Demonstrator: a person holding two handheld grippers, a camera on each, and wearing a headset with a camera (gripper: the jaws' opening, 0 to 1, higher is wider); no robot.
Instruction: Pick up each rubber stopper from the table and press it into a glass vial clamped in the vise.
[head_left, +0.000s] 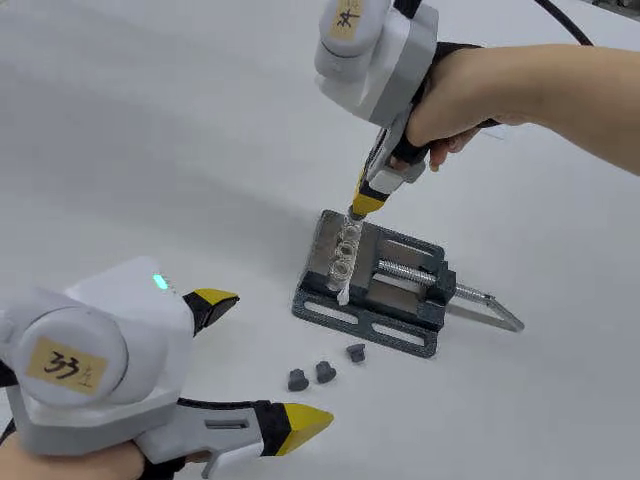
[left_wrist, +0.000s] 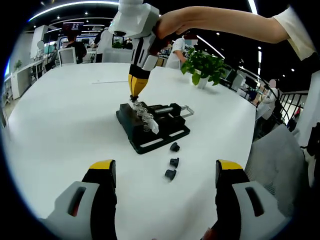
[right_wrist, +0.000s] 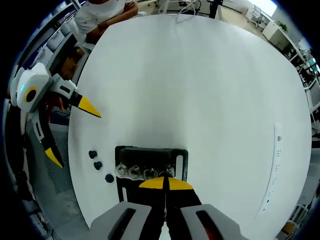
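The right gripper (head_left: 357, 210) stands nearly upright over the vise (head_left: 400, 292), with its yellow tips at the far end of the row of glass vials (head_left: 345, 255) clamped there. In the right gripper view the jaws read as brought together. The tips hide the vial mouth, so it cannot be told whether a stopper is pinched between them. The left gripper (head_left: 275, 358) hangs low over the bench (head_left: 150, 140) near the person, jaws spread wide and holding nothing. Three rubber stoppers (head_left: 324, 372) lie loose on the bench just in front of the vise base, between the vise and the left gripper.

Step in hand (judged from the pose): seating a stopper in the end vial.

1. Align the gripper axis with the vial axis before loading. A tilted stopper will likely wedge on one side of the rim.
2. Press straight down with gradual force. The vials are glass, so avoid any jolt.
3. Apply no sideways load, since the neighbouring vials touch or nearly touch.
4. Release only when the stopper sits square in the mouth.
5. Keep the left gripper clear of the loose stoppers until the press is complete.
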